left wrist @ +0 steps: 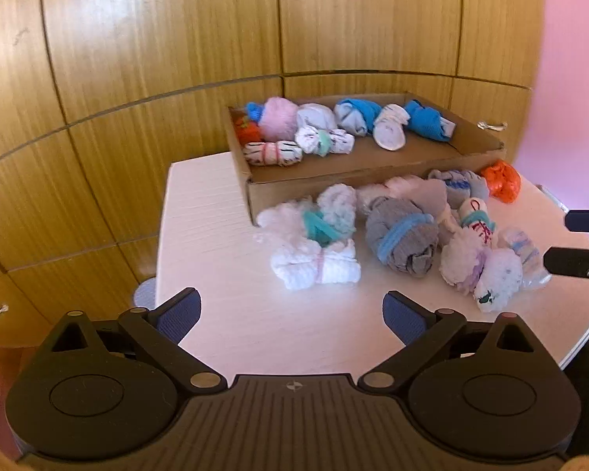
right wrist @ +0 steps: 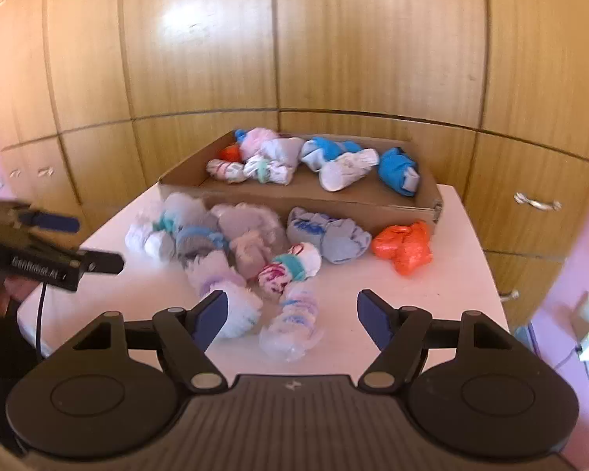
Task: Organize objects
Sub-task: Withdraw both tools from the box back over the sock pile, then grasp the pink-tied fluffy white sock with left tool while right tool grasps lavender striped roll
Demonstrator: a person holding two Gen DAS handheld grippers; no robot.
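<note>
Both the left gripper (left wrist: pixel 290 314) and right gripper (right wrist: pixel 292 316) are released; approach one sock bundle (right wrist: pixel 290 324) before the cardboard box (right wrist: pixel 326 201), pinching its middle.

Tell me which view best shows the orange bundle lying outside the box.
The right wrist view: the orange bundle lies whole and near, beside the cardboard box. In the left wrist view it sits small at the far right.
</note>
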